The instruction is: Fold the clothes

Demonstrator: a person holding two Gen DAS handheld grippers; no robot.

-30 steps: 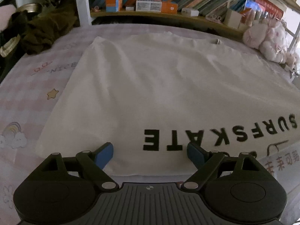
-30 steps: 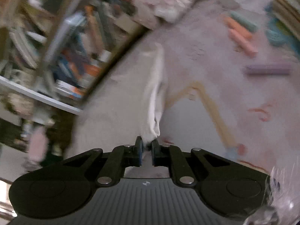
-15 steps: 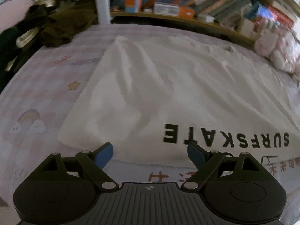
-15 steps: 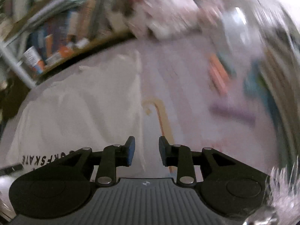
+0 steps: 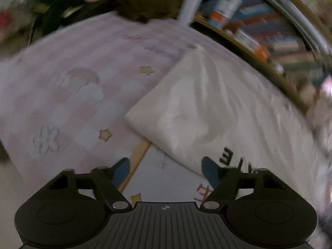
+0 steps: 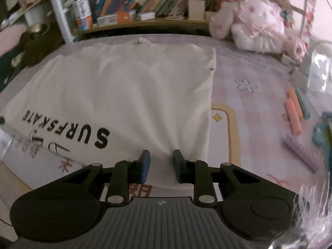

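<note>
White cotton T-shirt with black SURFSKATE lettering (image 6: 132, 95) is lying spread flat on the pink checked bed sheet (image 6: 255, 103), sleeves seemingly tucked in, near hem toward both grippers. Judging the near hem corners want an even, level pinch so the fold lands square. Right gripper (image 6: 159, 161) is hovering half spread over the near right corner, holding nothing. Left gripper (image 5: 166, 172) is gaping wide, empty, just beside the near left corner.

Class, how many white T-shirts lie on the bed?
1: the white T-shirt lies spread on the pink bedspread, before the bookshelf. Others may lie out of view.
</note>
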